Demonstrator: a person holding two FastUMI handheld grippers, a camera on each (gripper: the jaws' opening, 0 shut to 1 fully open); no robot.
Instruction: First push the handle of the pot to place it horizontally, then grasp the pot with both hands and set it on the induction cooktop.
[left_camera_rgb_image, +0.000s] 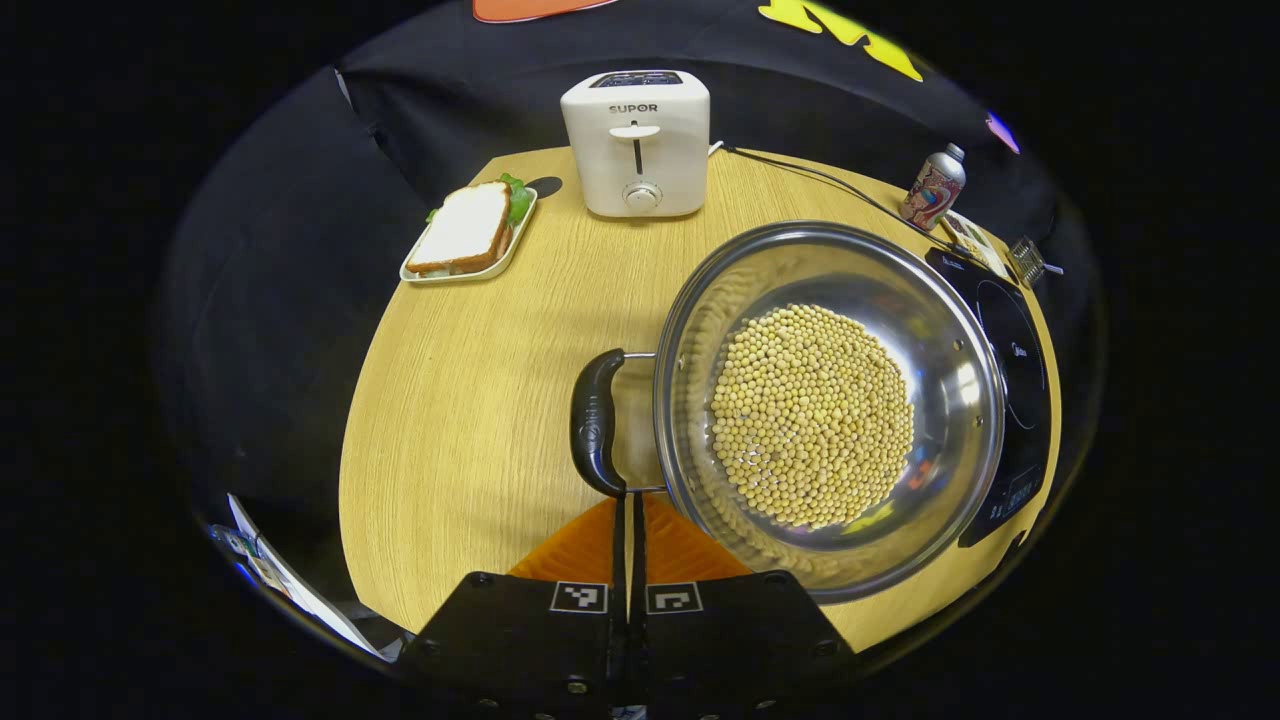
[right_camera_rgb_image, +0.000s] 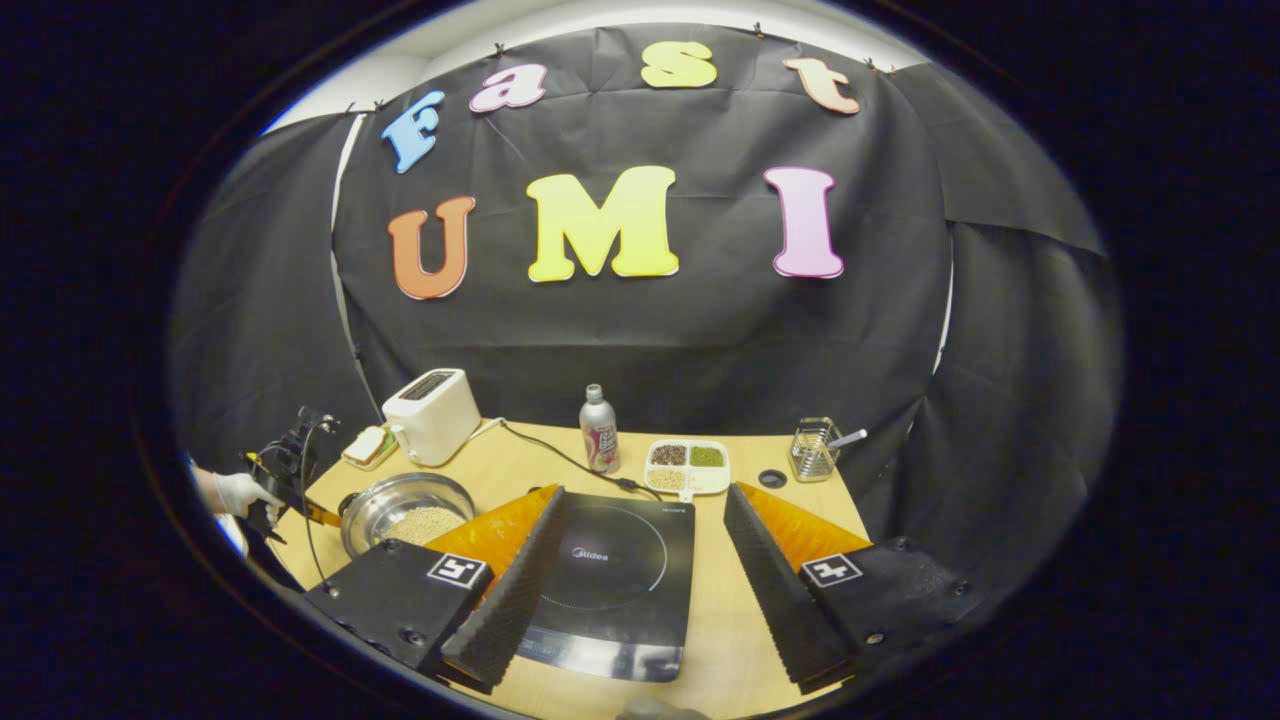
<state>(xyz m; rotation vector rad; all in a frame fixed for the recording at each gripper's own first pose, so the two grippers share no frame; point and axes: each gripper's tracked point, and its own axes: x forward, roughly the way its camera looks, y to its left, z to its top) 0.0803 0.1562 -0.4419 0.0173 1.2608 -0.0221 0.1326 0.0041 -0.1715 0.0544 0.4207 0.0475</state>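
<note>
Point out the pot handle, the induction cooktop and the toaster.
pot handle (left_camera_rgb_image: 594, 424), left gripper view, middle of its dark grip.
induction cooktop (right_camera_rgb_image: 622, 560), right gripper view, its round cooking zone.
toaster (left_camera_rgb_image: 637, 145), left gripper view, its front face by the lever.

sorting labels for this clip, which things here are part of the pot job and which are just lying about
Part of the job:
round steel pot of pale beans
its black loop handle
flat black induction cooktop
left gripper
right gripper

Just lying about:
white toaster
sandwich on a small tray
metal bottle
white divided dish
wire holder
</note>
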